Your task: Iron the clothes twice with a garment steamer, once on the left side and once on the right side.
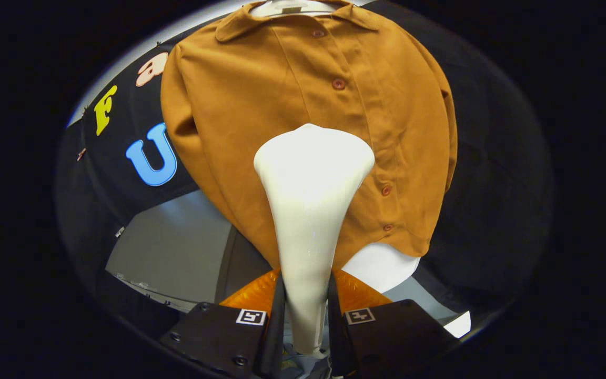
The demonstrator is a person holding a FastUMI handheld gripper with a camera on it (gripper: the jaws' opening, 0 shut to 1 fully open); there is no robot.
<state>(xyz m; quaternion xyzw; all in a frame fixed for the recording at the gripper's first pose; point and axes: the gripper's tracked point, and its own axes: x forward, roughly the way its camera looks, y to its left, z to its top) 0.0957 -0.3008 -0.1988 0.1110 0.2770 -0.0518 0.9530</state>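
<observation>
A brown button-up shirt (261, 100) hangs on a white hanger (287, 6) against the booth's black wall. My gripper (305, 310) is shut on the narrow handle of a white garment steamer (311, 179), both fingers pressing its sides. The steamer's wide head points up and forward, in front of the shirt's middle, just left of the button row (339, 83). Whether the head touches the cloth I cannot tell. The steamer hides the shirt's lower middle part.
A white rounded object (382, 266) sits below the shirt's hem, right of the steamer. A grey surface (171, 247) lies lower left, beyond the fingers. Black cloth (482, 184) spreads right of the shirt.
</observation>
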